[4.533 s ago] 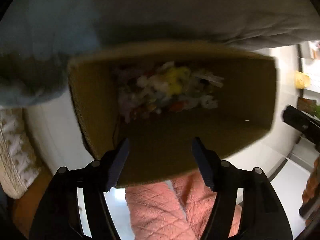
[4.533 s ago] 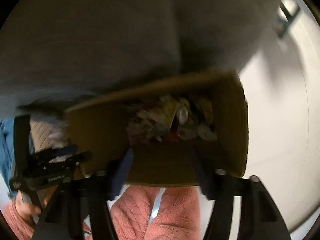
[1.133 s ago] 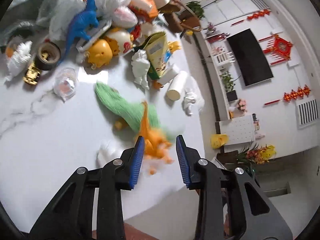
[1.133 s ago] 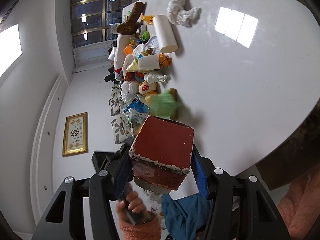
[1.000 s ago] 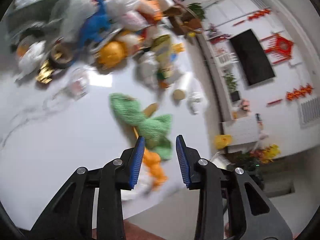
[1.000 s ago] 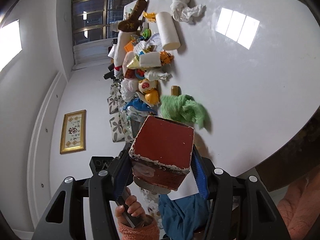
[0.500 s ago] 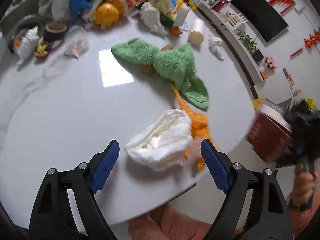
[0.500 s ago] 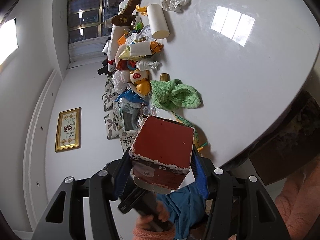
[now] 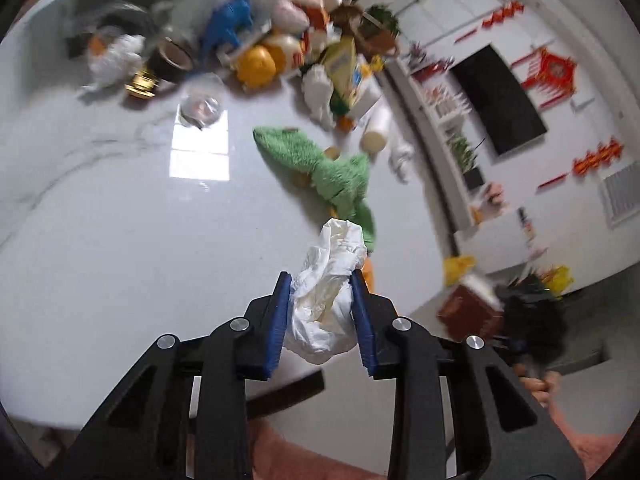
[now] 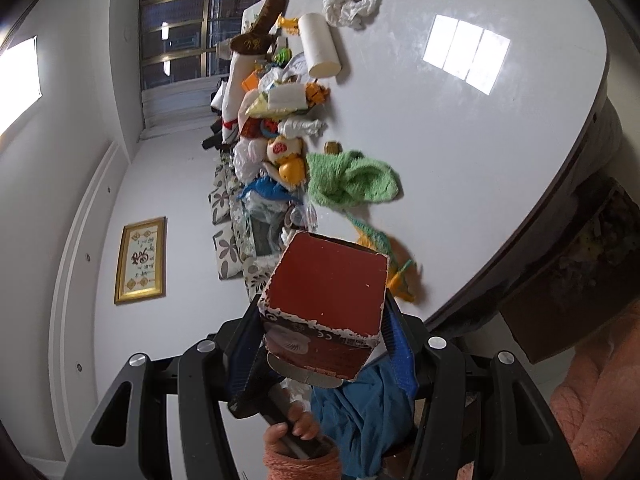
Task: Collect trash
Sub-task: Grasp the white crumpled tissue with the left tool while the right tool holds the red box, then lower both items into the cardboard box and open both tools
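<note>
The left gripper (image 9: 320,312), at the bottom centre of its own view, was closing on a crumpled white tissue (image 9: 330,292); the wad sat squeezed between both blue pads and bulged out above and below them. It hung over the near edge of the white table (image 9: 120,220), which suggests it was being carried off the top as trash rather than set down.

The right gripper (image 10: 324,340) was clenched on a dark red box (image 10: 326,292) in the lower middle of its view, one pad on each side wall. In the left view the same box showed blurred at the lower right, beside the table edge and near the tissue. Holding it there probably kept it ready, though whether it served as the bin or was trash itself cannot be told.

Other things lay on the table: a green cloth (image 9: 320,168) at centre, a white paper roll (image 10: 320,46) near the top of the right view, and a second crumpled tissue (image 10: 348,0) beyond it, with a heap of toys and packets (image 9: 260,40) at the far side.
</note>
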{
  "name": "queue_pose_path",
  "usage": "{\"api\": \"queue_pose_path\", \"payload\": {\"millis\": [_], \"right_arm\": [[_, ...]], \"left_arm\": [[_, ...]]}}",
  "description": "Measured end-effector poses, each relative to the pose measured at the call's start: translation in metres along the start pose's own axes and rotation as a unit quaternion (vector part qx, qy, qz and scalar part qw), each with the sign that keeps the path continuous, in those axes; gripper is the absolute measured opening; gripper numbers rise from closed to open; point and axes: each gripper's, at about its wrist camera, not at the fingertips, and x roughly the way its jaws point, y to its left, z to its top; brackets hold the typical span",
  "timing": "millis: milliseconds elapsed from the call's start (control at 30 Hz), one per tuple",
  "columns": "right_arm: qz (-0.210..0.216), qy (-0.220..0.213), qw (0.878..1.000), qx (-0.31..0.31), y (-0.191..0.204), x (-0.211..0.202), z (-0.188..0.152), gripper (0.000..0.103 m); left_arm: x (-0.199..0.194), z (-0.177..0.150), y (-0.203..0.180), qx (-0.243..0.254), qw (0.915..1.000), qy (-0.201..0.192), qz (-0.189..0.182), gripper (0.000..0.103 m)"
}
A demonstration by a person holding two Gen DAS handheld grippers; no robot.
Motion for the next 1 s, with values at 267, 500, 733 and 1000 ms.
{"api": "queue_pose_path", "payload": {"millis": [267, 500, 733, 1000], "right_arm": [[-0.101, 0.051, 0.994, -0.010, -0.035, -0.007, -0.052, 0.055], [-0.181, 0.068, 0.977, 0.090, -0.148, 0.008, -0.075, 0.055], [-0.186, 0.044, 0.945, 0.264, -0.310, 0.050, -0.056, 0.079], [-0.242, 0.016, 0.924, 0.295, -0.385, 0.063, -0.040, 0.097]], "left_arm": [[-0.014, -0.102, -0.014, 0.017, 0.9967, 0.079, -0.006, 0.030], [0.096, -0.203, 0.041, -0.033, 0.9775, 0.205, 0.034, 0.030], [0.226, -0.247, 0.131, -0.085, 0.9446, 0.278, 0.153, 0.051], [0.273, -0.272, 0.184, -0.108, 0.9091, 0.326, 0.236, 0.070]]}}
